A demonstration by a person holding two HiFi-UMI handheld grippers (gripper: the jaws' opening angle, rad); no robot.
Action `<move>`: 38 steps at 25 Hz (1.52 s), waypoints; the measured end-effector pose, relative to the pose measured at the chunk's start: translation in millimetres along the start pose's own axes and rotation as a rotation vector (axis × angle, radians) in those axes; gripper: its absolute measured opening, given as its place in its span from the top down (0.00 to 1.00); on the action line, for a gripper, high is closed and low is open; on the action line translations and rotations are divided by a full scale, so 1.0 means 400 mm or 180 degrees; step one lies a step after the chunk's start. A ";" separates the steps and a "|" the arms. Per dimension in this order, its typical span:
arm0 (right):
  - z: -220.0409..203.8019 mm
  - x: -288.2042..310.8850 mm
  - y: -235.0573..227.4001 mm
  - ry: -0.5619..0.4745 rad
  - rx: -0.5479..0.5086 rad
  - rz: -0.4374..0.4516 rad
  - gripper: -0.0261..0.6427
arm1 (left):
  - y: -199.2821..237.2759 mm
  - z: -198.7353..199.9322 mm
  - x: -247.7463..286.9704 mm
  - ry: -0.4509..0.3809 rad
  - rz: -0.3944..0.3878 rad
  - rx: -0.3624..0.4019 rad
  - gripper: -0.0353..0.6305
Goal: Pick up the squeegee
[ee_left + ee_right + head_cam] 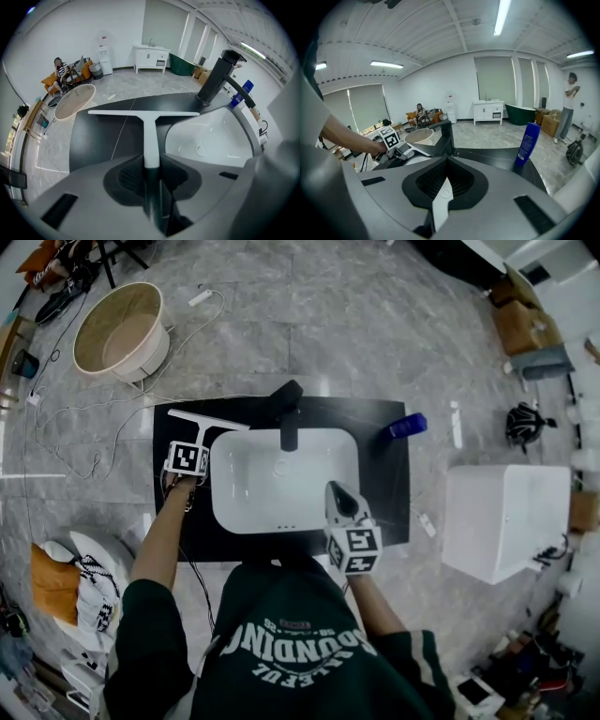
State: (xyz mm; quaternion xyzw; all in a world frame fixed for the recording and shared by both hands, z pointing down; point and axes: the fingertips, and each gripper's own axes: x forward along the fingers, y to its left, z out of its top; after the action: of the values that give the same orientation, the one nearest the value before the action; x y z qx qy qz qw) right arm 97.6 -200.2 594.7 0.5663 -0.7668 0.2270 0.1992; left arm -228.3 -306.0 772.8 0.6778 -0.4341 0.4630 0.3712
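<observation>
The white squeegee [208, 420] lies on the black countertop [178, 512] left of the white sink [281, 486], its blade across the far side and its handle pointing back toward me. My left gripper [198, 446] points steeply down and is shut on the handle's near end. In the left gripper view the handle [150, 136] runs straight out from between the jaws of that gripper [152, 171], with the blade [143, 112] beyond. My right gripper [338, 493] hovers over the sink's near right part, jaws together with nothing in them [443, 187].
A black faucet [289, 413] stands behind the sink. A blue bottle [407, 425] stands at the counter's far right corner. On the floor are a round beige tub [122, 329], cables, and a white cabinet [506, 521] to the right. A person [571, 103] stands far off.
</observation>
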 end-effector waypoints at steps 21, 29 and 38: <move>0.055 0.006 0.032 -0.0219 -0.0112 0.0248 0.96 | -0.030 -0.018 -0.194 -0.0670 0.0203 -0.0205 0.81; 0.104 0.023 0.035 -0.0349 -0.0285 0.0364 0.96 | -0.092 -0.045 -0.311 -0.1193 0.0237 -0.0363 0.81; 0.211 0.011 0.022 -0.0673 -0.0334 0.0374 0.96 | -0.194 0.030 -0.487 -0.1868 0.0312 -0.0208 0.81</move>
State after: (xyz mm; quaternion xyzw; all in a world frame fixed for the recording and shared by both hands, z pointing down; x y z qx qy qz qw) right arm 83.7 -249.7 527.3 0.5300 -0.8263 0.1369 0.1330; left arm -190.3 -242.3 576.4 0.7485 -0.5698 0.2505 0.2287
